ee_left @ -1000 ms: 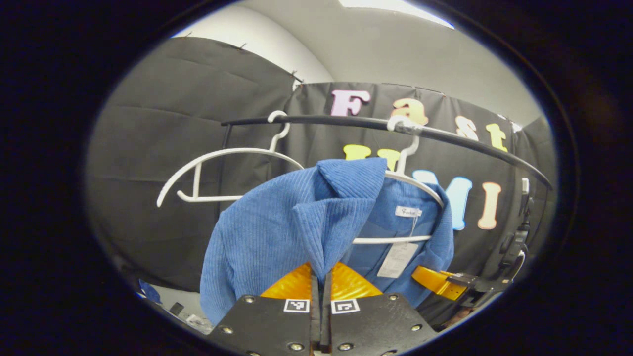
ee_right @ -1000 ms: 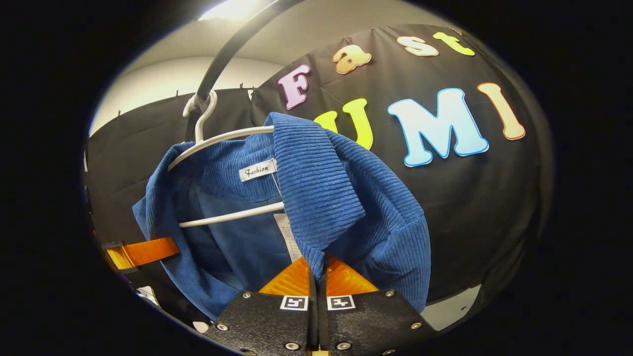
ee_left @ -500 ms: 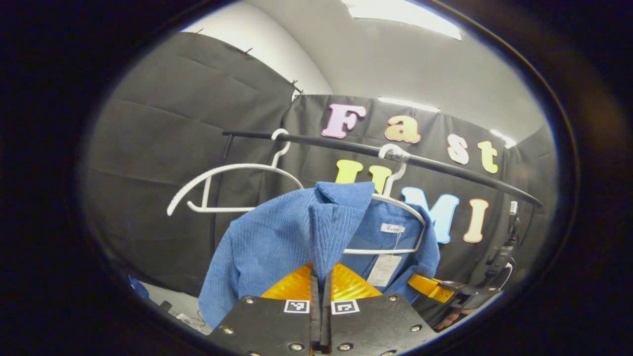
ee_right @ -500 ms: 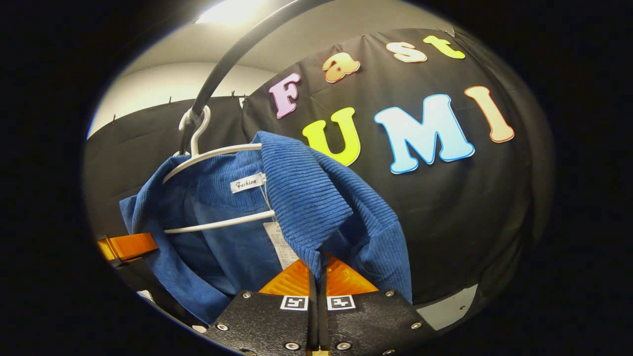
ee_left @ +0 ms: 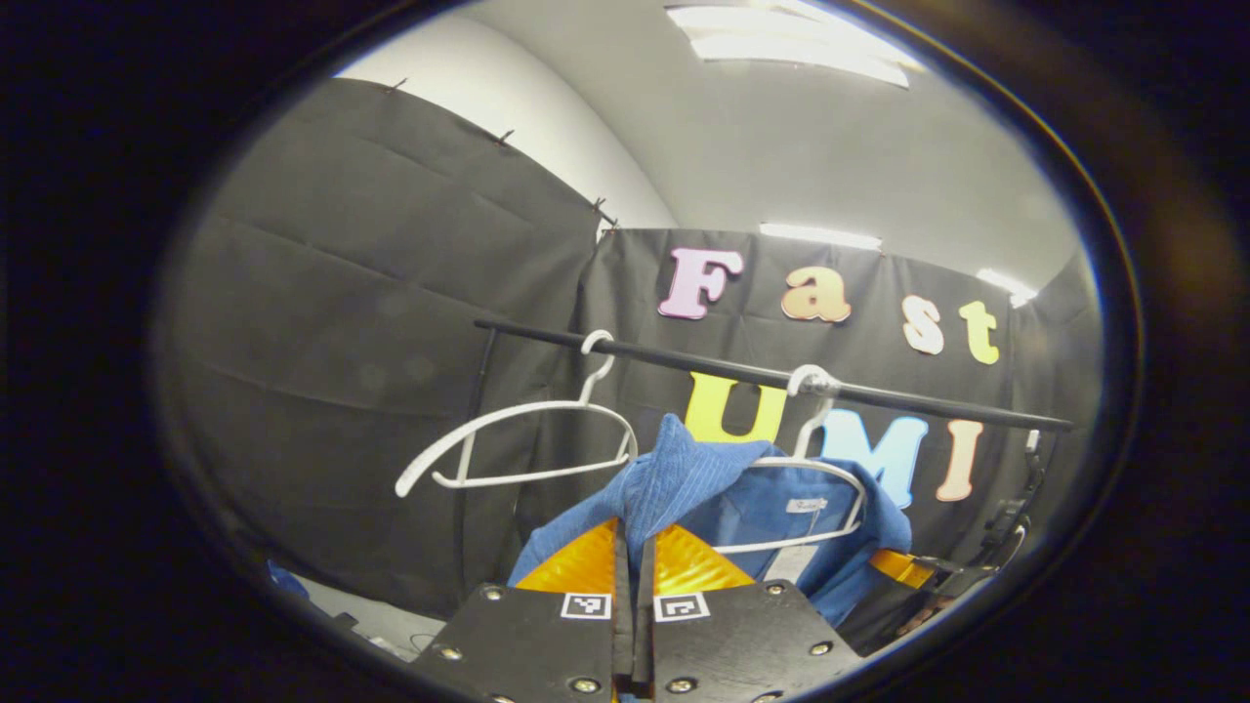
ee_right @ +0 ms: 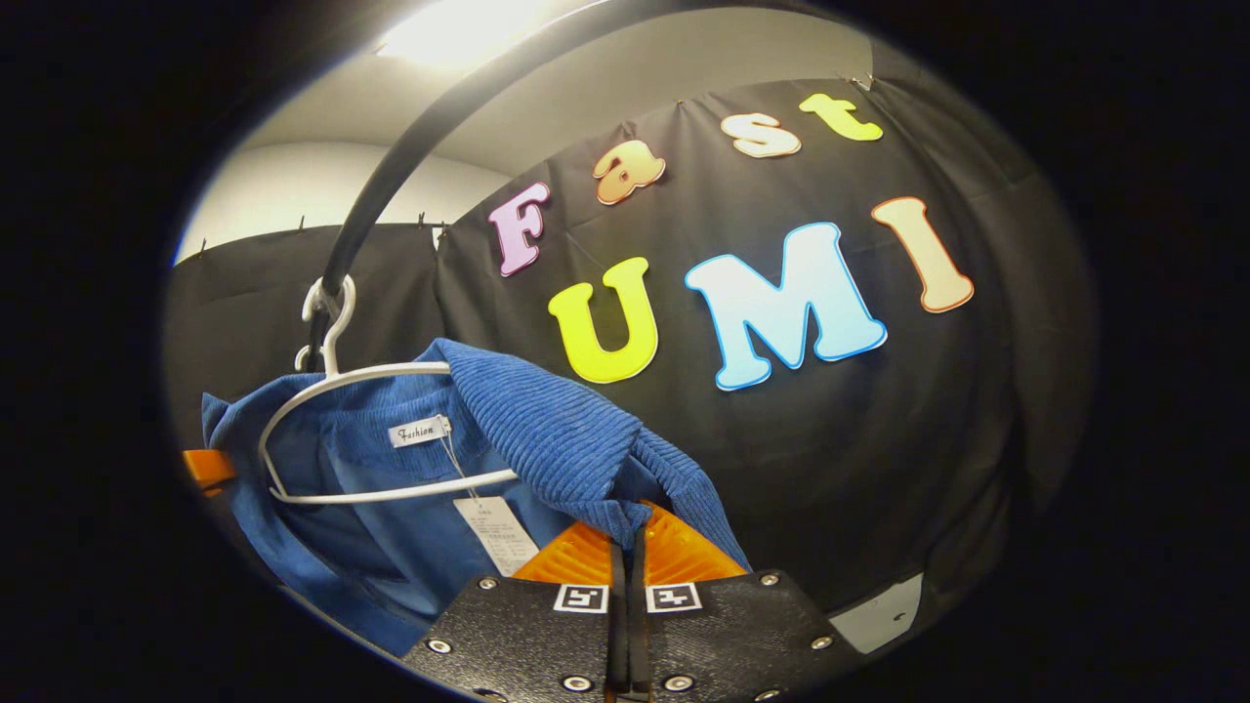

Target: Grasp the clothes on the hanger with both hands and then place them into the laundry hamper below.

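Below the rail [ee_left: 742, 366], the blue jacket [ee_left: 684, 478] hung partly on a white hanger [ee_left: 830, 469], its collar bunched toward the cameras. The left gripper [ee_left: 633, 547] was clamped on a fold of the jacket's front, both fingers pressed together over the cloth. The right gripper [ee_right: 625, 547] was likewise closed on the jacket [ee_right: 547, 439] at the other lapel, beside its hanger [ee_right: 342, 376]. A bare hanger [ee_left: 518, 439] hung on the rail just left of the jacket. A paper tag [ee_right: 493, 532] dangled inside the collar.
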`<state>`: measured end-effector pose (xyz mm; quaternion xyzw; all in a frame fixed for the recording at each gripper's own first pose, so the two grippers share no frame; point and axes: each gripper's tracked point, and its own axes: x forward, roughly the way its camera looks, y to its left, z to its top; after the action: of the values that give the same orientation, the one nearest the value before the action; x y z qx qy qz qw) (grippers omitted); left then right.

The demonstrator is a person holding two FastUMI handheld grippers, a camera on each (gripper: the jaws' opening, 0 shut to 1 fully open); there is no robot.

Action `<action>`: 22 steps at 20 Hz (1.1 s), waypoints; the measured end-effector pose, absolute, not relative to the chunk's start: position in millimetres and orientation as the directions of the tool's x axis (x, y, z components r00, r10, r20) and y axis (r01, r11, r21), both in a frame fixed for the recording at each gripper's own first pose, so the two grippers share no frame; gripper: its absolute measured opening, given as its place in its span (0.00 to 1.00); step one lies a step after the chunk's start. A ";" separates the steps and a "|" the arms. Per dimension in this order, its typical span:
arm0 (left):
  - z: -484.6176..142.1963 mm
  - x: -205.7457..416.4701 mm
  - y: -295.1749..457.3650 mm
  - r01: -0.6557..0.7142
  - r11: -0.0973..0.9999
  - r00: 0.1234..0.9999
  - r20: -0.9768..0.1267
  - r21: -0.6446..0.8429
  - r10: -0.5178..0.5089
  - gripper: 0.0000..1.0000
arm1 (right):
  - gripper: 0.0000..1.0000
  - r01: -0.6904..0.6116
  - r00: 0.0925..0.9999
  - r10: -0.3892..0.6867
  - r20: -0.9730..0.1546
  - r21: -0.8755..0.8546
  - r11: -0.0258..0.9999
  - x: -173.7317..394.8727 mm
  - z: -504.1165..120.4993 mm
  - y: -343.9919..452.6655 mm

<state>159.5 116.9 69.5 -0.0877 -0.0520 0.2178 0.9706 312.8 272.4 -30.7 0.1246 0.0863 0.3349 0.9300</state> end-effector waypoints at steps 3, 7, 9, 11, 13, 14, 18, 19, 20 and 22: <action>75.4 155.9 129.8 -0.430 0.882 0.890 0.076 -0.192 0.450 0.01 | 0.00 -0.575 0.792 0.609 -0.045 0.282 0.768 326.5 -22.5 266.0; 89.0 153.6 153.3 -0.454 0.877 0.876 0.102 -0.158 0.472 0.01 | 0.00 -0.536 0.830 0.558 -0.005 0.275 0.798 345.8 -11.0 256.8; 94.9 157.4 163.8 -0.470 0.869 0.866 0.113 -0.154 0.488 0.00 | 0.00 -0.516 0.845 0.535 0.012 0.285 0.808 352.5 -7.9 254.2; 103.7 157.7 168.7 -0.472 0.866 0.859 0.137 -0.163 0.494 0.01 | 0.00 -0.503 0.855 0.518 0.029 0.295 0.813 356.4 -7.2 254.3; 111.0 161.9 175.0 -0.469 0.869 0.858 0.152 -0.158 0.490 0.06 | 0.00 -0.496 0.860 0.508 0.034 0.284 0.821 359.1 -8.3 254.6; 112.7 162.8 177.5 -0.465 0.871 0.859 0.156 -0.156 0.487 0.06 | 0.00 -0.495 0.862 0.506 0.037 0.275 0.824 360.5 -8.5 255.0; 127.5 162.1 194.9 -0.457 0.873 0.857 0.177 -0.172 0.483 0.00 | 0.00 -0.490 0.865 0.500 0.048 0.300 0.819 360.0 -7.9 259.3; 136.3 163.8 197.8 -0.454 0.873 0.855 0.191 -0.177 0.483 0.00 | 0.00 -0.492 0.864 0.500 0.054 0.297 0.818 360.1 -7.7 261.6; 144.6 164.5 200.6 -0.455 0.873 0.852 0.199 -0.172 0.484 0.01 | 0.00 -0.496 0.863 0.502 0.058 0.285 0.820 360.2 -7.6 262.8; 150.6 171.6 208.0 -0.463 0.875 0.852 0.204 -0.139 0.483 0.01 | 0.00 -0.515 0.855 0.514 0.075 0.252 0.820 359.8 -3.4 266.6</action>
<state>171.6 208.0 150.6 -0.0423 -0.1169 0.2461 0.9612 359.8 266.6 -3.4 0.1324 -0.0018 0.2695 0.9539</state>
